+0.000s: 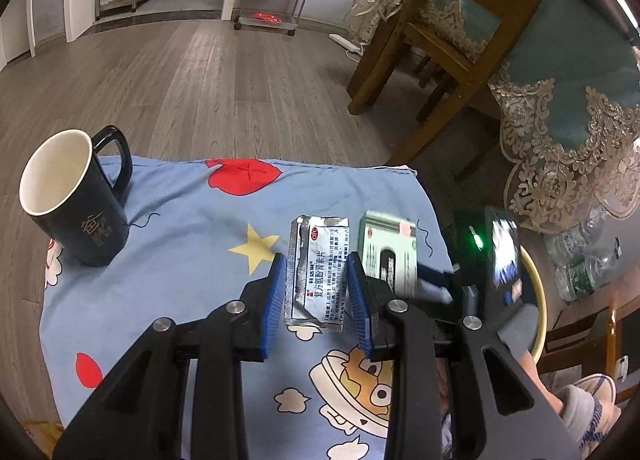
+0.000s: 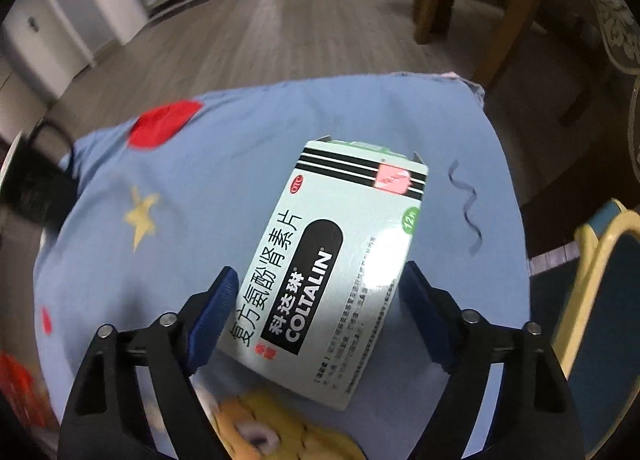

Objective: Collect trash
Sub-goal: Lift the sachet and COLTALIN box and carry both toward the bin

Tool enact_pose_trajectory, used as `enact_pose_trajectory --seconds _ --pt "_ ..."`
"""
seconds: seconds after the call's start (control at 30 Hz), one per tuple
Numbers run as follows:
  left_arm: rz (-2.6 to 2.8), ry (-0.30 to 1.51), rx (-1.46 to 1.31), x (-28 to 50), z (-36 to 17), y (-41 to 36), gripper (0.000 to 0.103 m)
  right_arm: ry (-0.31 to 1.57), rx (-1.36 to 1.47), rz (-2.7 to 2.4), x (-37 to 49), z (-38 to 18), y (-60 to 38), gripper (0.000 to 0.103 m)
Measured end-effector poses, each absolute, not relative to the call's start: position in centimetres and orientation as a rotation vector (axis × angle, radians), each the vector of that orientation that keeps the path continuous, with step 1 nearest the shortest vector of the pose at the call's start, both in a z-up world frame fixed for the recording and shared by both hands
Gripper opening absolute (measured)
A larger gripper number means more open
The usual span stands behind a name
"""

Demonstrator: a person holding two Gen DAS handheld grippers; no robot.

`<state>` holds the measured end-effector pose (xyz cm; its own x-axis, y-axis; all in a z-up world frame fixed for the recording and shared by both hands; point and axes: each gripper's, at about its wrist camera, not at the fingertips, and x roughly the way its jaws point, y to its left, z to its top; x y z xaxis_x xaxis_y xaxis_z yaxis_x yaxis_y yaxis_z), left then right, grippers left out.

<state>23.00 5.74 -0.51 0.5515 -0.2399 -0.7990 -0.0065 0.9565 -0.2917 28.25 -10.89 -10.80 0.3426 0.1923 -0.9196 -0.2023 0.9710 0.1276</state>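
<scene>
Straddling a foil sachet point(image 1: 318, 270) lying lengthwise between its parted pads on the cartoon cloth point(image 1: 180, 244), the left gripper point(image 1: 316, 292) holds nothing, while just right of the sachet the right gripper point(image 2: 316, 300) brackets a medicine box point(image 2: 340, 268), grip uncertain.

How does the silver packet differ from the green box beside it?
The silver packet is a flat, crinkled foil sachet; the green box is a thicker, smooth card carton. The packet lies between the left gripper's fingers, the box between the right gripper's. Both carry the same Chinese medicine name.
</scene>
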Motion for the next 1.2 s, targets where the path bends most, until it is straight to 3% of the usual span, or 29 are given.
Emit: enact_pose_trajectory --seconds 0.13,0.17,0.27,0.4,0.43,0.53,0.67,0.8,1.03,1.2 --pt "-0.147 0.979 -0.261 23.1 -0.4 4.9 0.03 1.188 -0.013 0.317 25.2 -9.7 -12.2 0.076" --pt "-0.15 0.98 -0.254 23.2 -0.4 4.6 0.03 1.183 -0.014 0.326 24.5 -9.4 -12.4 0.041" --pt "-0.155 0.986 -0.24 23.2 -0.6 3.9 0.03 1.197 0.033 0.339 23.0 -8.7 -14.0 0.029" --pt "-0.155 0.991 -0.227 23.3 -0.7 3.2 0.03 1.216 0.023 0.344 21.3 -8.8 -15.4 0.031" --pt "-0.153 0.991 -0.226 23.3 -0.7 3.2 0.03 1.217 0.041 0.334 21.1 -8.7 -15.9 0.036" --pt "-0.15 0.986 -0.223 23.2 -0.6 3.1 0.03 1.204 0.099 0.331 20.8 -8.6 -16.3 0.064" --pt "-0.143 0.988 -0.225 23.1 -0.6 3.5 0.03 1.202 0.154 0.305 21.4 -8.6 -15.6 0.078" --pt "-0.14 0.984 -0.235 23.1 -0.5 3.9 0.03 1.207 0.204 0.257 22.7 -8.9 -13.6 0.082" --pt "-0.137 0.983 -0.246 23.0 -0.5 4.5 0.03 1.239 -0.007 0.158 23.6 -11.5 -9.7 0.084" --pt "-0.133 0.984 -0.248 23.1 -0.5 4.6 0.03 1.188 -0.084 0.201 22.5 -11.6 -9.3 0.077"
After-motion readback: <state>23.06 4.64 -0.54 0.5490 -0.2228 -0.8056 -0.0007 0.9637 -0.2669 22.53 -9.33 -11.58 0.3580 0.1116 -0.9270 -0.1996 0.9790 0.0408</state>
